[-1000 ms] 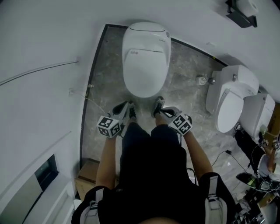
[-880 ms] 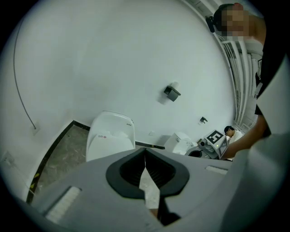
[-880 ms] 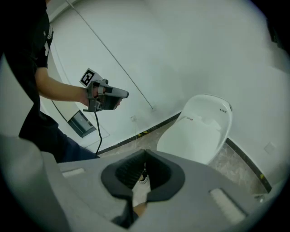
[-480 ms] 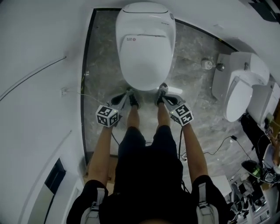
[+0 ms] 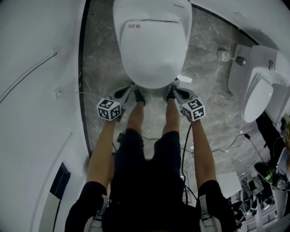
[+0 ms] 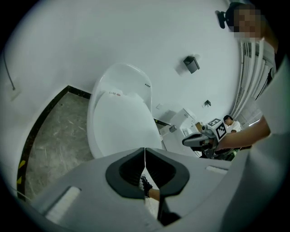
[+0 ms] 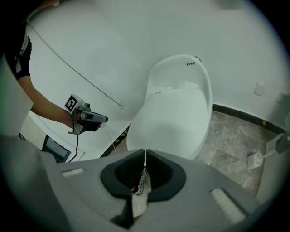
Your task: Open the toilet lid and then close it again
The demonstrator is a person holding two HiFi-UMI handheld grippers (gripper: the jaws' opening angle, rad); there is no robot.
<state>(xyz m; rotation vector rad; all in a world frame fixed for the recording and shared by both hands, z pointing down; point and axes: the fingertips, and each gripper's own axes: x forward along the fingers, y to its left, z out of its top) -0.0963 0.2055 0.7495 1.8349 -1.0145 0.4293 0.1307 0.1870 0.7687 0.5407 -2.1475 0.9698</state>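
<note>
One white toilet (image 5: 152, 11) fills the middle, and its lid (image 5: 152, 50) lies closed and flat on it. I judge that the opening is not yet begun. The left gripper (image 6: 145, 154) is at the left of the lid's front edge and the right gripper (image 7: 145, 155) at the right of it. Both are near the lid but, as far as I can tell, not touching it. Each has its jaws pressed together with nothing between them. To lift well, I think one closed tip should go under the lid's front rim and push up slowly, so it does not slip on the smooth plastic, until the lid leans back.

Left of the toilet is a plain white wall (image 5: 36, 54). Under the toilet is a grey marbled floor (image 5: 208, 108), which looks hard and smooth. Right of the toilet stand other white toilets (image 5: 260, 90), and cables (image 5: 226, 149) lie on the floor well apart from it, at its front right.
</note>
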